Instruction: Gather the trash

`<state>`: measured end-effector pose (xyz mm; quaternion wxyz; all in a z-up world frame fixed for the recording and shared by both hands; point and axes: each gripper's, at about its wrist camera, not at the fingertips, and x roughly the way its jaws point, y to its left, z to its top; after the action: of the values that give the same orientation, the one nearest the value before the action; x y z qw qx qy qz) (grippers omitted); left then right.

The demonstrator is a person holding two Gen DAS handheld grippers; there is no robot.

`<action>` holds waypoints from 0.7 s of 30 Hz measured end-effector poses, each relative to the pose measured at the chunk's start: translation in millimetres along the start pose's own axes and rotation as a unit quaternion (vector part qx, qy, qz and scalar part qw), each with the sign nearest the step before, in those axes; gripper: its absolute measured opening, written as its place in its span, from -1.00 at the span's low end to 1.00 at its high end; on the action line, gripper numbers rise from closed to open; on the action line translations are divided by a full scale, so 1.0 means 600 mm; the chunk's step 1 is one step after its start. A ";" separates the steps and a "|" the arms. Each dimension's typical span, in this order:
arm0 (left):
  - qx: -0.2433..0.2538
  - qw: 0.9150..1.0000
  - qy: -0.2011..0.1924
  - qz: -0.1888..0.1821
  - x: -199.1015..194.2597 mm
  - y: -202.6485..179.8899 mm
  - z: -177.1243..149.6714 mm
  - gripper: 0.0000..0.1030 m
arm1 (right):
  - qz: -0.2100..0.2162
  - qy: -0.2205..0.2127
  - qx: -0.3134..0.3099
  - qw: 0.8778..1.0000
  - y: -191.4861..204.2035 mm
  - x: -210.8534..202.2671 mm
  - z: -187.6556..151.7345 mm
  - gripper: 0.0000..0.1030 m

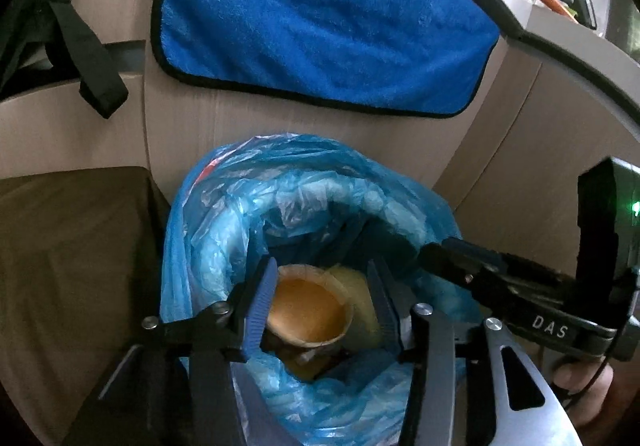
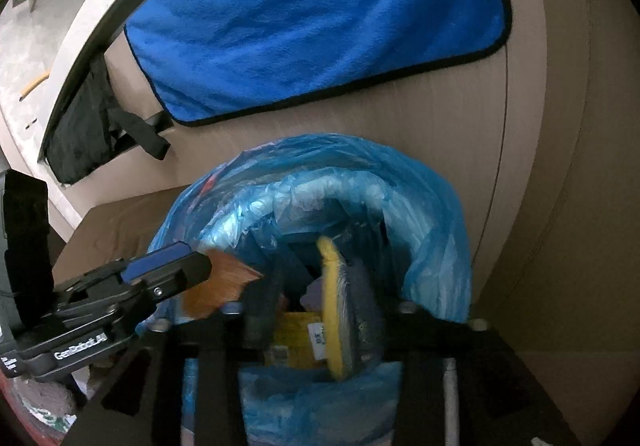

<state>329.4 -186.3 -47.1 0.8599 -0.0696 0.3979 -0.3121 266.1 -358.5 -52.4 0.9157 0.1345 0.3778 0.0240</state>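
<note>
We see the left gripper angled down, fingers spread around a crumpled orange paper cup over the blue plastic-lined trash bin. The right gripper also tilts down, fingers apart, with a yellow-and-grey sponge between them; contact unclear. Both hang in the bin's mouth. Blue fleece towel hangs on the beige cabinet behind.

I see a bright blue towel edged in black, a translucent light-blue bin bag, and an orange-brown paper cup.
</note>
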 end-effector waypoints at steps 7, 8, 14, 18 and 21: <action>-0.012 0.999 -0.018 0.044 -0.053 0.014 -0.010 0.12 | -0.004 -0.003 0.006 1.000 0.002 -0.033 -0.015 -0.08; -0.008 0.998 -0.022 0.052 -0.068 0.014 -0.016 0.20 | -0.005 -0.007 0.006 1.000 0.007 -0.045 -0.020 -0.08; 0.016 0.994 -0.056 0.097 -0.199 -0.003 -0.079 0.57 | 0.001 -0.034 -0.025 0.999 0.071 -0.132 -0.060 0.12; 0.021 0.987 -0.087 0.133 -0.294 -0.014 -0.130 0.66 | -0.024 -0.081 -0.082 0.993 0.150 -0.213 -0.116 0.46; 0.028 0.984 -0.097 0.148 -0.352 -0.025 -0.172 0.66 | -0.046 -0.104 -0.115 0.987 0.192 -0.253 -0.154 0.55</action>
<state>144.0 -59.9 24.4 0.9325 -0.0163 0.3100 -0.1844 99.9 -248.3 19.5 0.9597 0.0125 0.2806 0.0109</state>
